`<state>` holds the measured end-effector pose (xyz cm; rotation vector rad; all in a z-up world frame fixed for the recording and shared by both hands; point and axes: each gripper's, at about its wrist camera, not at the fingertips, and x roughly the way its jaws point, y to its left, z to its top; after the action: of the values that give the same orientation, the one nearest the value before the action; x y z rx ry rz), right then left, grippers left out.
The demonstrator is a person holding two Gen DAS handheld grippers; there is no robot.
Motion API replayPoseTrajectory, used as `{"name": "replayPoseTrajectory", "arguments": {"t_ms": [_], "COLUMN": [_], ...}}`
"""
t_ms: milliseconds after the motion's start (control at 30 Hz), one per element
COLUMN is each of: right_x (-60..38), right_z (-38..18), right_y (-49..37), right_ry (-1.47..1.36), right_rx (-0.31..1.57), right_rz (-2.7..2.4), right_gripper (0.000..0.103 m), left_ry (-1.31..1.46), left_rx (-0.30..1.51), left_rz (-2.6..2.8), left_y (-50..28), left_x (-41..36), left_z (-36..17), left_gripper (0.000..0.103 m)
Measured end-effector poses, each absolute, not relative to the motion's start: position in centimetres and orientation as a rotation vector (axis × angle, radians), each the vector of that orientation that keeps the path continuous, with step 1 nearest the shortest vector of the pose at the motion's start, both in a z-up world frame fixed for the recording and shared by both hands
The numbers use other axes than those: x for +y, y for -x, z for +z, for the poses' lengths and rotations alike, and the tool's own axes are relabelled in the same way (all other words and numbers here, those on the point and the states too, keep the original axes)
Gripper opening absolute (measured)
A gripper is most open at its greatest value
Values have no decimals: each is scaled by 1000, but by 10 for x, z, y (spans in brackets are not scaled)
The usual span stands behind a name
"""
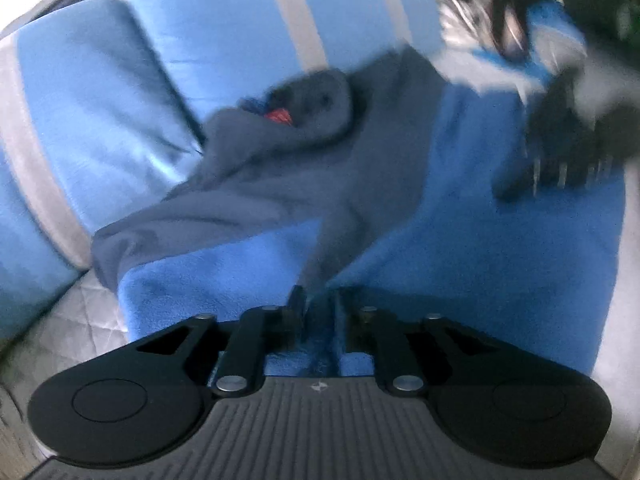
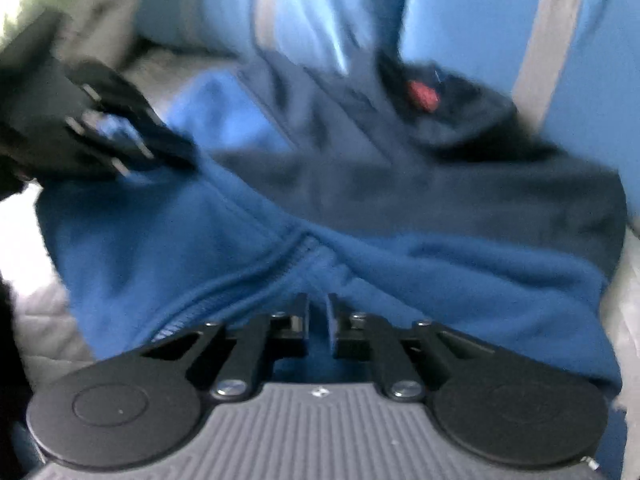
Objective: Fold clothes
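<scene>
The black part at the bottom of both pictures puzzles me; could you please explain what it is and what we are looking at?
It is a hand-held gripper; a person carries one in each hand, each with a camera looking along its two fingers. One picture looks past the left gripper, the other past the right gripper. A blue fleece lies on a grey quilted cover, a dark grey garment on it, striped pillows behind. Both pairs of fingers sit slightly apart at the fabric; any grip is unclear.
</scene>
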<state>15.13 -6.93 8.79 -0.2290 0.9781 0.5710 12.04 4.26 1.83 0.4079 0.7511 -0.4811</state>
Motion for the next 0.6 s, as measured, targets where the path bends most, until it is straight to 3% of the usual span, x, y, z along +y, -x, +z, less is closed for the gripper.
{"name": "replayPoseTrajectory", "arguments": {"t_ms": [33,100,267,433,600], "right_x": [-70,-72,-70,-70,-70], "right_z": [81,77,77,79,78], "right_y": [-153,-153,-148,-145,-148], "right_ry": [215,191,200,203,194], "right_rx": [1000,1007,1000,1000,1004], "right_rz": [551,528,499,495,497], "right_gripper": [18,15,15,15,15], "left_ry": [-365,-294,-67,174,531], "left_rx": [734,695,641,676,729], "left_rz": [-471,-434,-325,-244,-319], "left_y": [-119,-113,-94,-82,-74], "left_x": [48,58,116,184,224], "left_z": [24,37,66,52,5], "left_gripper": [33,38,64,67,67]}}
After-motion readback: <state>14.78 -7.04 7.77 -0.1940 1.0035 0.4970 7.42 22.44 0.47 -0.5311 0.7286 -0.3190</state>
